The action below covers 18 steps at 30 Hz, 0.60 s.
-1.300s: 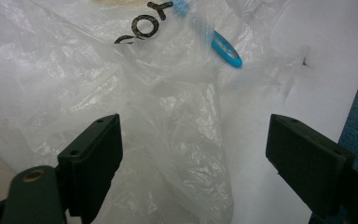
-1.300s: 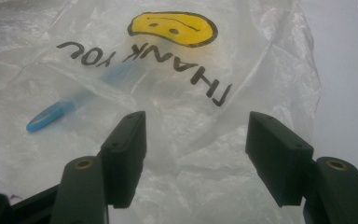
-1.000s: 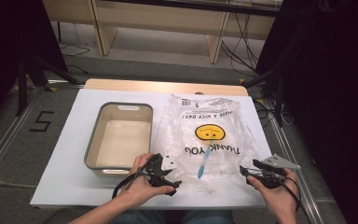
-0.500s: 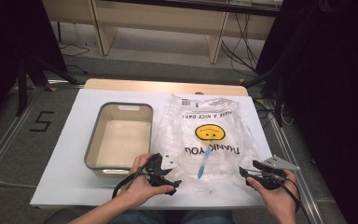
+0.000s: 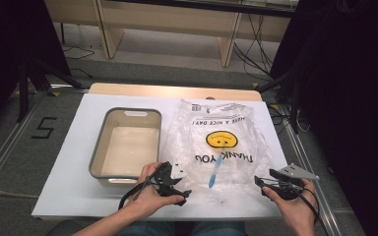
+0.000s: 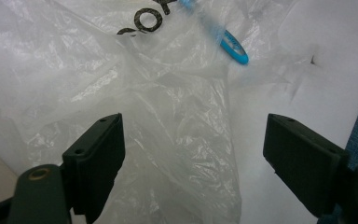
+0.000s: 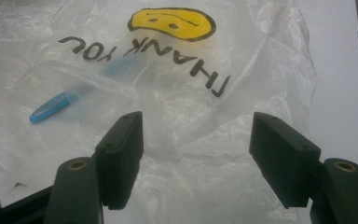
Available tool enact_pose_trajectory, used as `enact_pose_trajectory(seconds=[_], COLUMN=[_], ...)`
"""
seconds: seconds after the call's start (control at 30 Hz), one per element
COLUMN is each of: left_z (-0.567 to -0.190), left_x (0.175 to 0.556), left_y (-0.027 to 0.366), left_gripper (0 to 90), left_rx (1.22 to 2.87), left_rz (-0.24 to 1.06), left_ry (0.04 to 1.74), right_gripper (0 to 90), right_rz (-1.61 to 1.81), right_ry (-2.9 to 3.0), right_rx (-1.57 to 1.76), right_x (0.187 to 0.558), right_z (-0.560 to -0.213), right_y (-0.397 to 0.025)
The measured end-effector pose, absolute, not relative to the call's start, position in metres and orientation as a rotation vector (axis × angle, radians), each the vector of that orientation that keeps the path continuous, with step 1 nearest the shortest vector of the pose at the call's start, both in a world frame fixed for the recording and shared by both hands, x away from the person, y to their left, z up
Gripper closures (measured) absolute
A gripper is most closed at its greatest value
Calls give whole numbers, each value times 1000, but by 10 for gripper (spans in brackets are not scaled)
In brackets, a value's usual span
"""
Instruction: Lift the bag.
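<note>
One clear plastic bag (image 5: 221, 142) lies flat on the white table (image 5: 69, 162), with one yellow smiley face (image 5: 223, 139) on it; one blue toothbrush (image 5: 215, 170) lies in the bag, near its front edge; one grey tub (image 5: 126, 143) sits just left of the bag; there are two grippers; the left gripper (image 5: 177, 184) is wide apart over the bag's near corner, holding nothing; the right gripper (image 5: 268, 181) is wide apart too, at the bag's other near corner.
</note>
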State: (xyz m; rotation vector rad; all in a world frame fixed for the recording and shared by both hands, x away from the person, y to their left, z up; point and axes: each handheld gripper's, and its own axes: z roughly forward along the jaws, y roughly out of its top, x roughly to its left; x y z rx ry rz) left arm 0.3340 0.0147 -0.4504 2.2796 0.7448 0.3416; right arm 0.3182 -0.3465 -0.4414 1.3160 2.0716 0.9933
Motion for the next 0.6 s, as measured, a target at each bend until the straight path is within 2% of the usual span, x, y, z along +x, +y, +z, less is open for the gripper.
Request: enact_pose_trajectory(seconds=[0.6], left_z=[-450], left_x=[338], left_y=[4], left_gripper=[240], left_rx=[2284], left_rz=[363], left_ry=[770], right_gripper=[328], right_rz=[950], right_ry=[2116], right_rx=[1324], right_x=[310], right_z=[-446], right_y=[-354])
